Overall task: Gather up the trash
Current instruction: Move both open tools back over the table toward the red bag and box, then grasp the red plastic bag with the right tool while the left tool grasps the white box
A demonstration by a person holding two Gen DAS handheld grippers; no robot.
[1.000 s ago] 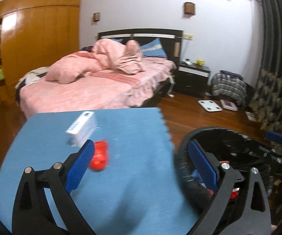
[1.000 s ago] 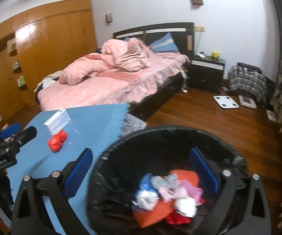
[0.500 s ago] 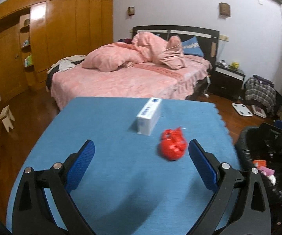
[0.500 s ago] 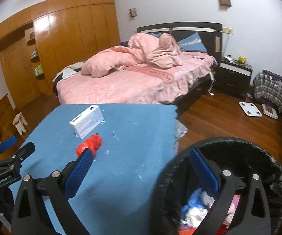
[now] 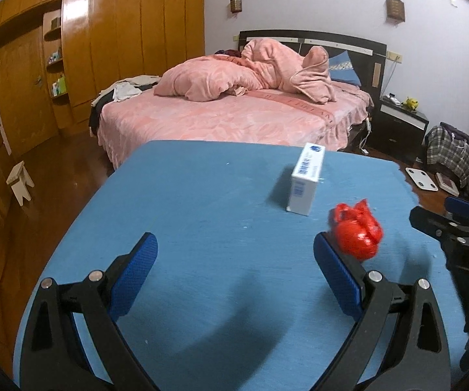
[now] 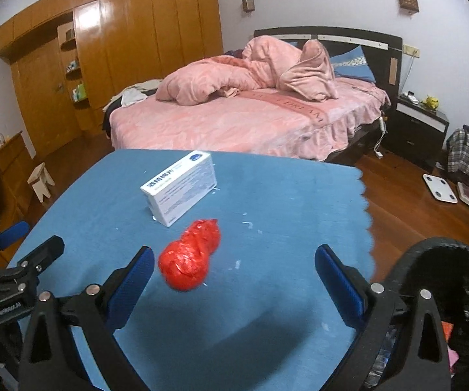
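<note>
Grippers: left gripper and right gripper, both spread wide, holding nothing.
Trash: red bag and white box mid-mat, toward blue mat's far edge.
Bin: black bin beside mat's right edge.

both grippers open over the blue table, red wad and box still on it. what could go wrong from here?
1. The red plastic wad lies off-centre for both: by the left gripper's right finger, by the right gripper's left finger. Closing now would likely nudge it, not pinch it.
2. The white box sits close behind the wad; a deep reach could shove it.
3. The grippers are near each other, and the black bin is at the table's right edge, so crossing paths risks a bump.
</note>
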